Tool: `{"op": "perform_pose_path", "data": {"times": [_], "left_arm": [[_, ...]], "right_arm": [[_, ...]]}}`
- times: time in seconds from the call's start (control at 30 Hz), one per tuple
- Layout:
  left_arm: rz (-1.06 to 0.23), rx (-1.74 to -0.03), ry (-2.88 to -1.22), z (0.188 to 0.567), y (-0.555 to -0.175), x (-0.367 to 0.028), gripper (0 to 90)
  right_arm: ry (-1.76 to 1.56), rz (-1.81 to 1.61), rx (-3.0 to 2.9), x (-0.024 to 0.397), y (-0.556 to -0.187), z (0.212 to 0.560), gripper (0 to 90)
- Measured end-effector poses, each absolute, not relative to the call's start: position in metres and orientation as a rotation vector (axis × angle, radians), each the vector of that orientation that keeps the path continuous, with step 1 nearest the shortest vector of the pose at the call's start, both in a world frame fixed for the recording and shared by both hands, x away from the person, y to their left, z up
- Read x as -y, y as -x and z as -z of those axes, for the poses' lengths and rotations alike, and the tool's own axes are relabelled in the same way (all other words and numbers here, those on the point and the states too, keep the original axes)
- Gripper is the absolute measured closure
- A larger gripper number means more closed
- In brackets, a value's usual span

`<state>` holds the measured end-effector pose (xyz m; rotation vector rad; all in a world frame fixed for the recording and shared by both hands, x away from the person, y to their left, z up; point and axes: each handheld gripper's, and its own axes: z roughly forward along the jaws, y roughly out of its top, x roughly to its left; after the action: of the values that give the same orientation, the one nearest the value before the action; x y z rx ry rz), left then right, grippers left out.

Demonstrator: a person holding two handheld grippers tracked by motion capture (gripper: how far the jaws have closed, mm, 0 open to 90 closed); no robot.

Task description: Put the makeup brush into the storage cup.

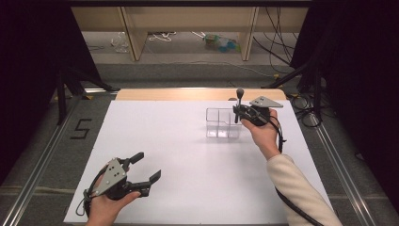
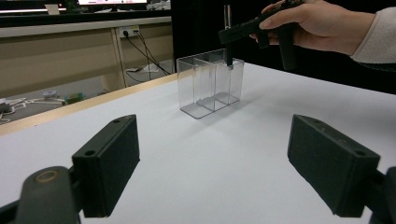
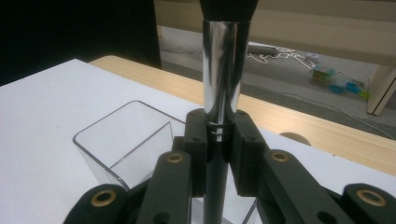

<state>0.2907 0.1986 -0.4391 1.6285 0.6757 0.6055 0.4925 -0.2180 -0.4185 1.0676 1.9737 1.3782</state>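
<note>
A clear acrylic organizer [image 1: 223, 123] with several compartments stands on the white table sheet [image 1: 188, 188], right of centre. My right gripper [image 1: 237, 113] is shut on a makeup brush [image 1: 239, 101] and holds it upright directly over the organizer's right end. The brush [image 3: 222, 79] has a silver ferrule and a dark head above, with its black handle pointing down. In the left gripper view the handle tip [image 2: 229, 64] reaches the rim of the organizer's [image 2: 210, 81] end compartment. My left gripper [image 1: 148, 165] rests open near the front left, with nothing between its jaws.
A wooden table edge [image 1: 197, 94] runs just behind the sheet. Beyond it, on the floor, are cables and coloured items [image 1: 221, 43] beneath shelf legs. Dark tripod stands [image 1: 66, 89] flank the table. A "5" mark [image 1: 81, 128] lies on the floor at the left.
</note>
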Motion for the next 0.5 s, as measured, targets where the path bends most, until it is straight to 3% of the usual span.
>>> {"op": "perform_pose_path", "data": {"times": [0.5], "left_arm": [[-0.606, -0.679, -1.628, 0.4388, -0.2902, -0.1989, 16.8]], "right_arm": [[-1.069, -1.368, -1.988, 0.2174, -0.4928, 0.423, 79.3]]}}
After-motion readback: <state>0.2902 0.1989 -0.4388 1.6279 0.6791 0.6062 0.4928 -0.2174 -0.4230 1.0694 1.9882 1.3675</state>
